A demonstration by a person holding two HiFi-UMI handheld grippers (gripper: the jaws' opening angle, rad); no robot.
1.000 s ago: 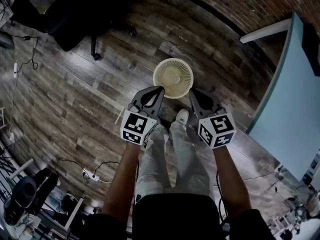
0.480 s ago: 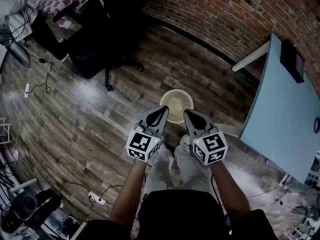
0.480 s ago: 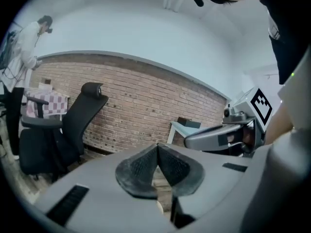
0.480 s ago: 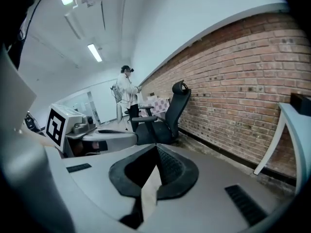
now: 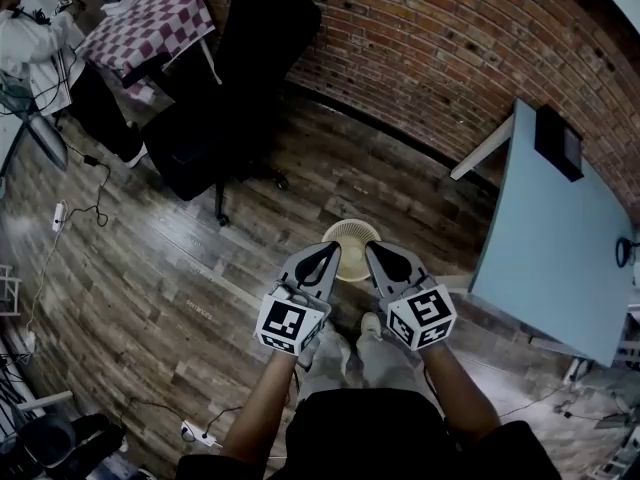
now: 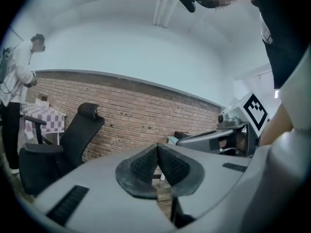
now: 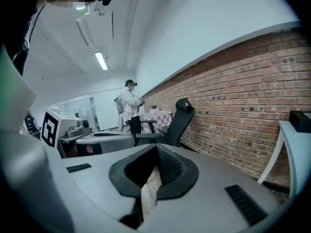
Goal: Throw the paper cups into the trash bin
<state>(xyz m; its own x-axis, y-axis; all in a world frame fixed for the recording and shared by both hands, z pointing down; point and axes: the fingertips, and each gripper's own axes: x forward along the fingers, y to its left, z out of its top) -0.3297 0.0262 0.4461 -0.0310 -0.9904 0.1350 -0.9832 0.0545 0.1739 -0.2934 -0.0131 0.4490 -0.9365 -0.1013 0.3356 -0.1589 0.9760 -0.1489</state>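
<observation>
Head view looks steeply down on a floor [image 5: 150,268] of dark, streaked wood planks, closed at the far side by a rough red brick wall [image 5: 450,48]. At far left stands a table with a checkered cloth [image 5: 150,26], then a black padded office chair [image 5: 228,118]. At right a smooth pale-blue table [image 5: 560,238] carries a small dark box [image 5: 557,140]. The trash bin [image 5: 352,229], round, cream and slotted, stands on the floor just beyond both grippers' tips; what lies inside is too small to tell. The left gripper [image 5: 332,247] and right gripper [image 5: 371,247] are grey wedges side by side. Only the gripper views show their ribbed black pads [image 6: 143,165]: the left pair is pressed together with nothing between, and the right pair meets at the tip, likewise empty. The right gripper view alone shows a strip light [image 7: 101,60] and a standing person [image 7: 130,103] beyond the chair.
</observation>
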